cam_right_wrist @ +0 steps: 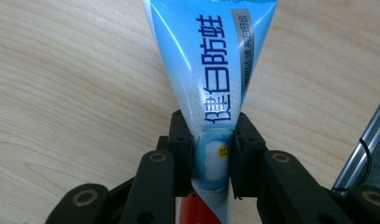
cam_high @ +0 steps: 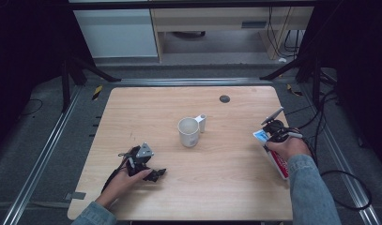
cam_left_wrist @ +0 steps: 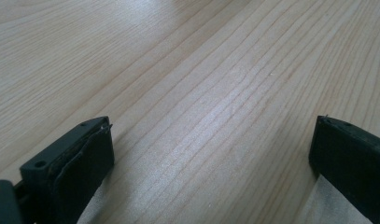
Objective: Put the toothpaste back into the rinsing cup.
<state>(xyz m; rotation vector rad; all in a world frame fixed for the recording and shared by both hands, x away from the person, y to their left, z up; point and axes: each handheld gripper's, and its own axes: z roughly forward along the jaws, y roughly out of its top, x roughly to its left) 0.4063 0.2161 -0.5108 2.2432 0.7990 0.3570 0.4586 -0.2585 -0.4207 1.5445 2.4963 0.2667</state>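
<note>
Right claw [cam_right_wrist: 211, 156] clamped on a blue-and-white toothpaste tube [cam_right_wrist: 211, 70]; pads press the tube's narrow part from both sides, with a red section showing below the grip. In the high view the tube [cam_high: 273, 154] sits at the worktop's [cam_high: 226, 187] right edge, under the right hand. Left claw [cam_left_wrist: 211, 158] wide open, nothing between its jaws, low over bare wood near the front left. White mug [cam_high: 188, 131] stands mid-worktop, a small white item [cam_high: 202, 123] just behind it.

Only a white mug [cam_high: 188, 131] and small bottle [cam_high: 202, 123] stand mid-table [cam_high: 226, 187]; bare wood lies all around.
</note>
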